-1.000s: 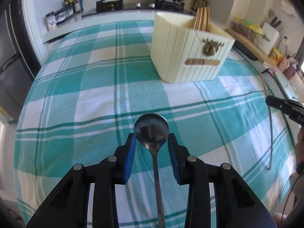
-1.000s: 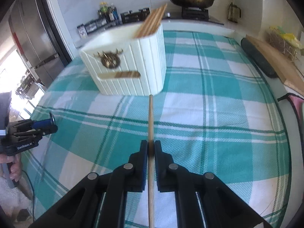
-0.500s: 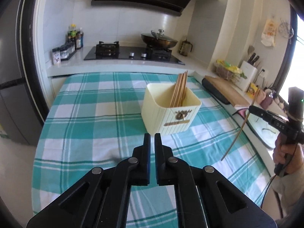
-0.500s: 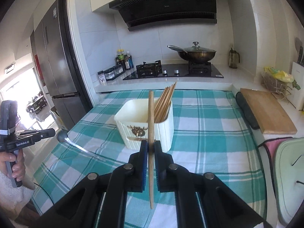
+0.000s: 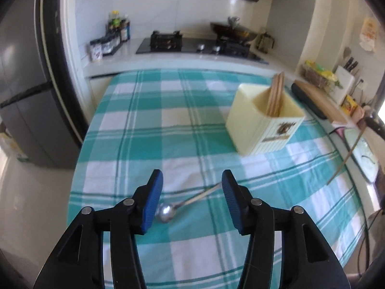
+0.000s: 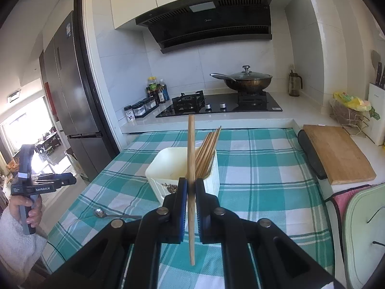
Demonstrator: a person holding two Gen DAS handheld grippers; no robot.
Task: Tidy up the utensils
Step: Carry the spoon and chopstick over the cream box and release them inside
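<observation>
My left gripper (image 5: 190,192) hangs above the checked cloth with its jaws opening and nothing pressed between the blue pads. A metal spoon (image 5: 166,213) lies loose on the cloth below it, its bowl near the left pad and its handle running up to the right. In the right wrist view the same spoon (image 6: 101,213) rests near the table's left edge, under the hand-held left gripper (image 6: 69,181). My right gripper (image 6: 190,187) is shut on a single wooden chopstick (image 6: 191,144), held nearly upright in front of the cream utensil holder (image 6: 163,171). Several chopsticks (image 6: 208,149) lean in the holder's right side.
A checked tablecloth (image 6: 264,168) covers the table. Behind it are a gas hob (image 6: 216,106) with a lidded wok (image 6: 247,82) and spice bottles (image 6: 156,91). A wooden cutting board (image 6: 336,154) and a green tray (image 6: 365,228) lie to the right, and a fridge (image 6: 69,84) stands to the left.
The left gripper closed on the spoon, lifted it, then opened; the spoon now lies on the cloth. The right gripper rose and tipped its chopstick upright.
</observation>
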